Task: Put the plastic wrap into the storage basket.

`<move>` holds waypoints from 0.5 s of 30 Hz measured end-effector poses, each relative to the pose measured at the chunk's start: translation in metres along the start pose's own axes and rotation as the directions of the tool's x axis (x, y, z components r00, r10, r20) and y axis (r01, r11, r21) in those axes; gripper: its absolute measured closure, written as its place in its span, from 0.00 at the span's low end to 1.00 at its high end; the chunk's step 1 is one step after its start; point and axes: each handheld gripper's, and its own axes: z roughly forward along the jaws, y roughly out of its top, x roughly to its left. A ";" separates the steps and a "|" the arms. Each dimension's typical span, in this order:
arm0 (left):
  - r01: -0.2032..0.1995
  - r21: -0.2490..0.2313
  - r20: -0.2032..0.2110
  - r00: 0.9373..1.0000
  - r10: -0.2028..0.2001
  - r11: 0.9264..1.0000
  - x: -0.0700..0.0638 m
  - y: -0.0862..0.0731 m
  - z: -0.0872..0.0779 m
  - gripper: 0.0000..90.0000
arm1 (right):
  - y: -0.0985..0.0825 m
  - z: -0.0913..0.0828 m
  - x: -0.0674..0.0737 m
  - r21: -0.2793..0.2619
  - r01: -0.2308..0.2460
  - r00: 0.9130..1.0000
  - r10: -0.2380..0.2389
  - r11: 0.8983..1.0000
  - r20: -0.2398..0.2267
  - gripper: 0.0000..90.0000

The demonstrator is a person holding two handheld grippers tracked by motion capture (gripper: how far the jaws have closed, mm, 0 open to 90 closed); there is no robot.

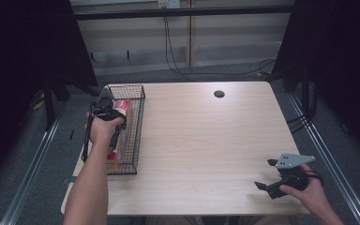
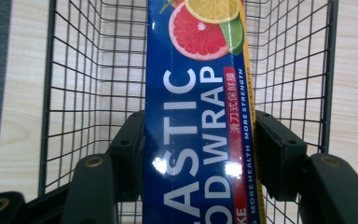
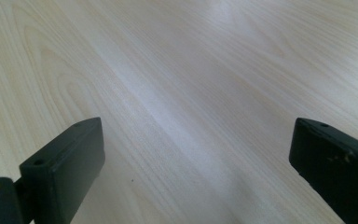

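A round black grommet (image 1: pixel 219 93) sits in the wooden table (image 1: pixel 206 140) near its far edge.

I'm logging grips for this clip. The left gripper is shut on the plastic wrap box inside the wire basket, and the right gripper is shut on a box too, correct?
Not quite. The right gripper holds nothing: the right gripper view shows its jaws wide apart over the bare table. The left gripper is indeed shut on the plastic wrap box in the wire basket.

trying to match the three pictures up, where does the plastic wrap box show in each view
High view: the plastic wrap box lies in the wire basket at the table's left edge, under the left gripper.
Left gripper view: centre, clamped between both jaws.
Right gripper view: bare tabletop between its jaws.
Shared landmark: the light wood tabletop.
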 end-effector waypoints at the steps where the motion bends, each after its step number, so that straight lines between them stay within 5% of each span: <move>1: 0.002 -0.003 -0.003 1.000 -0.002 1.000 0.000 0.000 0.000 0.47 | 0.000 0.000 0.000 0.002 0.002 1.000 -0.002 1.000 0.000 0.03; 15: 0.017 -0.030 0.015 1.000 -0.017 0.999 0.003 -0.002 0.002 0.34 | -0.002 -0.002 0.001 0.001 0.004 1.000 -0.004 1.000 0.005 0.03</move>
